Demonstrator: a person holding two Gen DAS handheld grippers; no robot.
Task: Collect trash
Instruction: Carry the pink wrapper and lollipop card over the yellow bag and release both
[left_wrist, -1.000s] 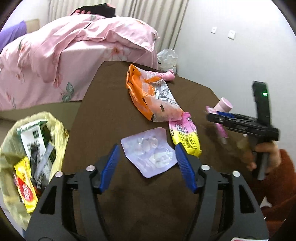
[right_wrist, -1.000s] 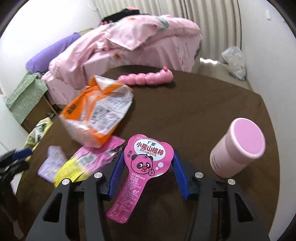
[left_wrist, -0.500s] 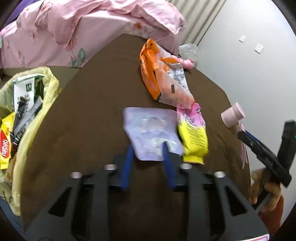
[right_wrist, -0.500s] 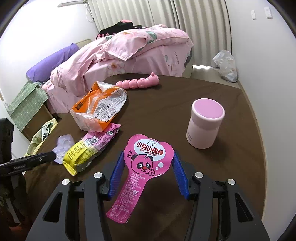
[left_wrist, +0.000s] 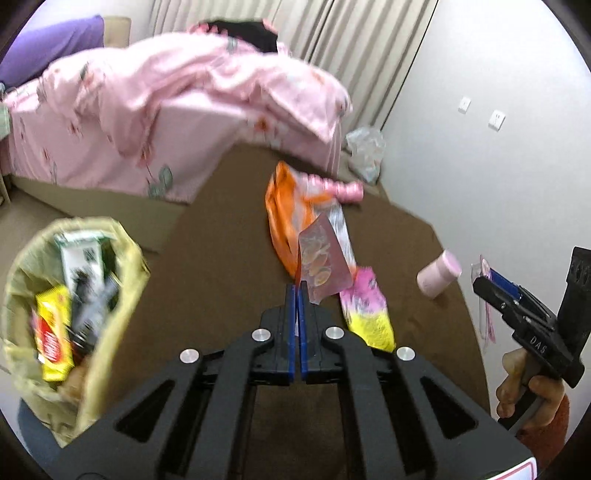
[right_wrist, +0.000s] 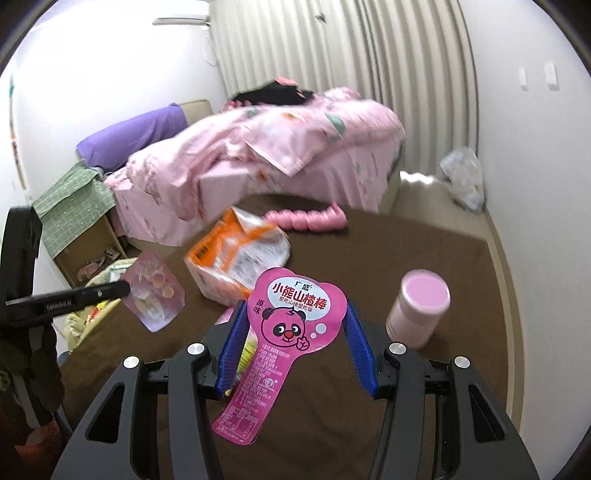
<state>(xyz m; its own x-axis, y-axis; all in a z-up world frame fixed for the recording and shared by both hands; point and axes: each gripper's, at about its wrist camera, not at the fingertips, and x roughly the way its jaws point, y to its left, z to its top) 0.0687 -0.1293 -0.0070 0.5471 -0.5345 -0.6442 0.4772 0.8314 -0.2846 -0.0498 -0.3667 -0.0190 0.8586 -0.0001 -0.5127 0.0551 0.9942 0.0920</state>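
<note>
The left gripper (left_wrist: 298, 286) had its blue-padded jaws pressed flat together on the lower corner of a thin, clear plastic wrapper (left_wrist: 323, 264), pale lilac with faint round fruit prints. The crinkly sheet stood up on edge from the pinch, its long axis slanting up and away from the jaws, clear of the brown table (left_wrist: 221, 266).

The right gripper (right_wrist: 291, 325) stood about half open, its ribbed blue pads bearing on the two sides of a glossy pink wrapper (right_wrist: 280, 332). That wrapper was paddle-shaped: a broad rounded head printed with a panda face, narrowing to a long tail. The head pointed away from the gripper and the tail ran back toward the person, hanging between the black arms, long axis in line with the fingers.

Taking the table as the mark: on its matte brown top lay a puffy orange-and-white snack bag (left_wrist: 291, 218) near the middle, a flat pink-and-yellow packet (left_wrist: 367, 314) on the nearer side of that, a smooth pink cylindrical cup (right_wrist: 419, 308) standing upright toward the wall side, and a knobbly pink caterpillar toy (right_wrist: 306, 219) along the far edge. Off the table's left edge stood a bin with a thin yellowish liner (left_wrist: 96, 350), holding cartons and a yellow packet. Beyond the far edge was a bed under a rumpled pink floral quilt (right_wrist: 280, 147).
</note>
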